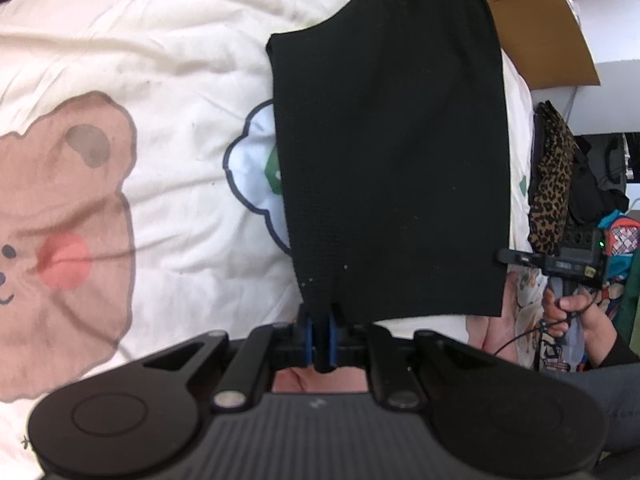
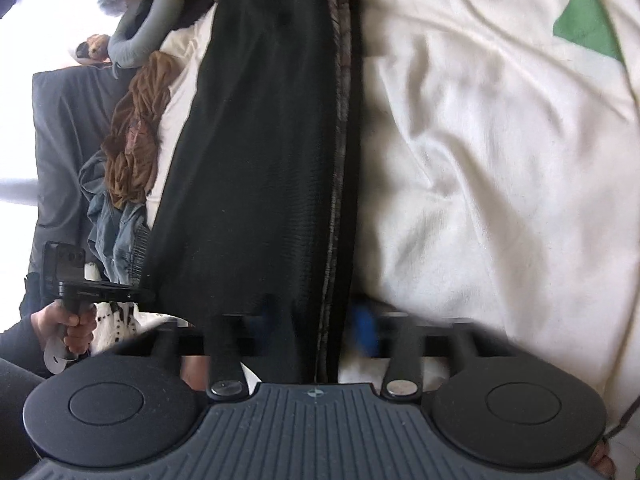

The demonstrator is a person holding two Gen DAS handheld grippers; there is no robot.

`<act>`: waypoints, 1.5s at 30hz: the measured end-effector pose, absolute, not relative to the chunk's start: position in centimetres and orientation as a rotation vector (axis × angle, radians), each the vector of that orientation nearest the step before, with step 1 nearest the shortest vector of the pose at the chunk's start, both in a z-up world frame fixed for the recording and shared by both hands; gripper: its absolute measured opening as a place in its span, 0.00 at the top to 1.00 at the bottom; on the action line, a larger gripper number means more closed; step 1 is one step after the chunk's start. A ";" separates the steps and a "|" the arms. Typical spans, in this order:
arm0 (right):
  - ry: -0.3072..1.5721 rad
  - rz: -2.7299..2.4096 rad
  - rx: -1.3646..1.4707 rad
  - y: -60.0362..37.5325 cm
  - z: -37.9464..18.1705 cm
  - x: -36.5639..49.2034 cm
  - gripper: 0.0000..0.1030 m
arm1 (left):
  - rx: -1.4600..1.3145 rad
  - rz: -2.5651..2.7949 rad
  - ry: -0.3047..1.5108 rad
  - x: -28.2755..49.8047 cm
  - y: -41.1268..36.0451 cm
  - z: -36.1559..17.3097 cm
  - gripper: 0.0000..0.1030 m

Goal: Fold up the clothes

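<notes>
On bed quilt (image 1: 168, 60): black garment (image 1: 392, 152) lying flat.
Left gripper (image 1: 321, 334): tilted down, pinching garment's near hem.
Right gripper (image 2: 316, 320): tilted down, fingers parted astride garment's edge, blurred.
Writing: none legible.

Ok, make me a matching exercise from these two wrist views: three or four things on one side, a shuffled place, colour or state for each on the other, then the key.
Things:
1. black garment
2. left gripper
3. bedsheet
4. leopard-print cloth

States:
A. cream, printed with a brown bear
B. hanging beyond the bed's edge
C. lying flat on the bed
D. shut on the garment's near hem

Pairs: 1-C, 2-D, 3-A, 4-B
</notes>
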State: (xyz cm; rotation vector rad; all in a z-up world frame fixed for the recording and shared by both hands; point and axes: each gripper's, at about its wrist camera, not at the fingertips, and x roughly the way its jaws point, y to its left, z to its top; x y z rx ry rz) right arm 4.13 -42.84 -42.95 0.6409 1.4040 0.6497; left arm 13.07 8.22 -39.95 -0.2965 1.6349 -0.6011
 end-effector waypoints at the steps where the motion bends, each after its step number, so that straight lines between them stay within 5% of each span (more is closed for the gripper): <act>1: 1.396 0.657 0.616 -42.7 -42.6 4.1 0.97 | -0.304 -0.606 1.634 13.0 8.3 -39.7 0.92; 15: 1.443 0.635 0.553 -43.1 -41.5 3.4 0.97 | -0.326 -0.560 1.690 11.6 8.1 -41.9 0.90; 25: 1.355 0.574 0.523 -44.8 -38.7 4.6 0.79 | -0.292 -0.457 1.559 14.6 10.2 -39.0 0.83; 28: 1.310 0.555 0.524 -45.6 -37.8 5.7 0.71 | -0.277 -0.466 1.497 17.1 8.7 -38.1 0.83; 45: 1.139 0.480 0.506 -46.2 -36.2 10.4 0.71 | -0.129 -0.646 1.176 27.8 -6.7 -34.8 0.77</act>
